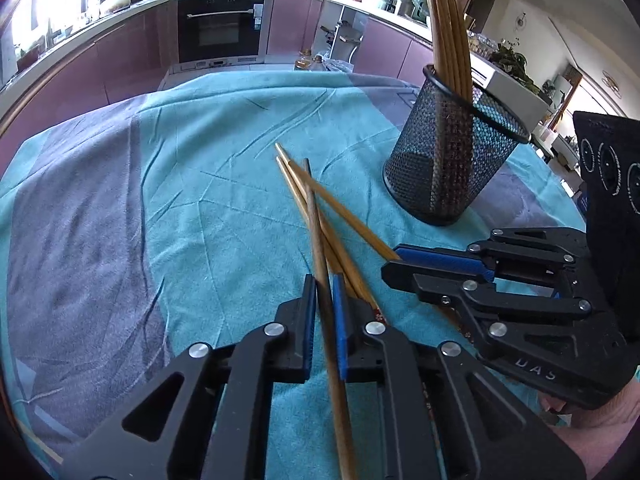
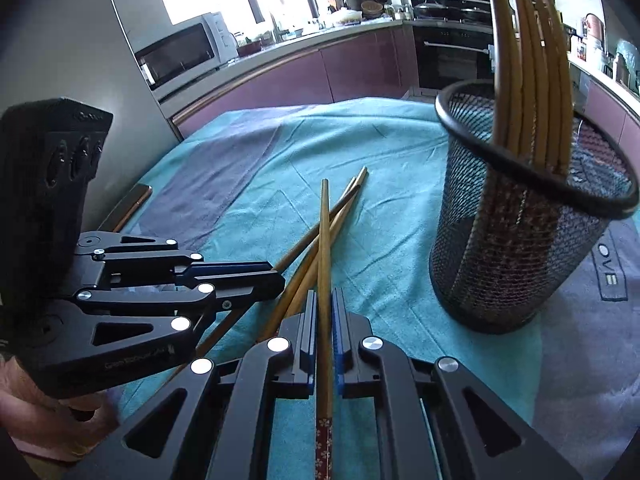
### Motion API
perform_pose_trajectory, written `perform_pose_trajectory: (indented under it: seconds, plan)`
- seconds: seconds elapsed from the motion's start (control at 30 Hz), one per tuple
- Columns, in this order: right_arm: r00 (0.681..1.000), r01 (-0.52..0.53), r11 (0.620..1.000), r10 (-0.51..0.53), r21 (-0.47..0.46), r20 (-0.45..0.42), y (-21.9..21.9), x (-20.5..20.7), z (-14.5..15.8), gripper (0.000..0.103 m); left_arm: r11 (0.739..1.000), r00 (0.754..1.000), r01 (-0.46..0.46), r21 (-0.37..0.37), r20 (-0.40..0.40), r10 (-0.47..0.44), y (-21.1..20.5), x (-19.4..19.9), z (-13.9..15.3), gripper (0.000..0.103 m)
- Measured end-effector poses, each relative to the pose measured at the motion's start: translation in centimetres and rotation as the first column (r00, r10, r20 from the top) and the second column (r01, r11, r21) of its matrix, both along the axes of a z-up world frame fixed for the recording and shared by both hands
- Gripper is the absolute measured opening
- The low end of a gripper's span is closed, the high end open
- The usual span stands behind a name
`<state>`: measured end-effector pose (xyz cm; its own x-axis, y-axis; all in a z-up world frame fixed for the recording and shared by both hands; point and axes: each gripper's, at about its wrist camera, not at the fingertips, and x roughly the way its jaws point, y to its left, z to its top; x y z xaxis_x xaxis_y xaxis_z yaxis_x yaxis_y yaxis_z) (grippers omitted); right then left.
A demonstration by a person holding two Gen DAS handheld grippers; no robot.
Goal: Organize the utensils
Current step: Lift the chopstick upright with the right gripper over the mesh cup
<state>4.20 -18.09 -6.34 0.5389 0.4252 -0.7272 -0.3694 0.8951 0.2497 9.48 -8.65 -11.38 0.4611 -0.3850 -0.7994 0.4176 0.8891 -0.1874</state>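
The left gripper (image 1: 323, 300) is squeezed shut on one dark chopstick (image 1: 316, 232), and the right gripper (image 2: 324, 312) pinches another chopstick (image 2: 325, 240). Both sticks cross the loose chopsticks (image 1: 340, 216) lying on the blue cloth (image 1: 200, 208). Lift each slowly so the others don't roll, then tip them into the mesh cup (image 1: 448, 160) just beyond.
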Motion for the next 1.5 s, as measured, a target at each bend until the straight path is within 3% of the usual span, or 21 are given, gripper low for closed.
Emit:
perform_pose_trajectory:
  seconds: [0.83,1.5]
  plan:
    - [0.979,0.072,0.989,-0.095,0.127,0.179,-6.0,-3.4,7.2,0.006,0.978,0.983,0.115,-0.175,0.16,-0.087,1.3,-3.1,10.0,0.008]
    - [0.944,0.091,0.987,-0.128,0.135,0.303,-8.0,-3.7,11.5,0.006,0.953,0.962,0.188,-0.238,0.241,-0.129,-0.7,-2.4,14.6,0.008]
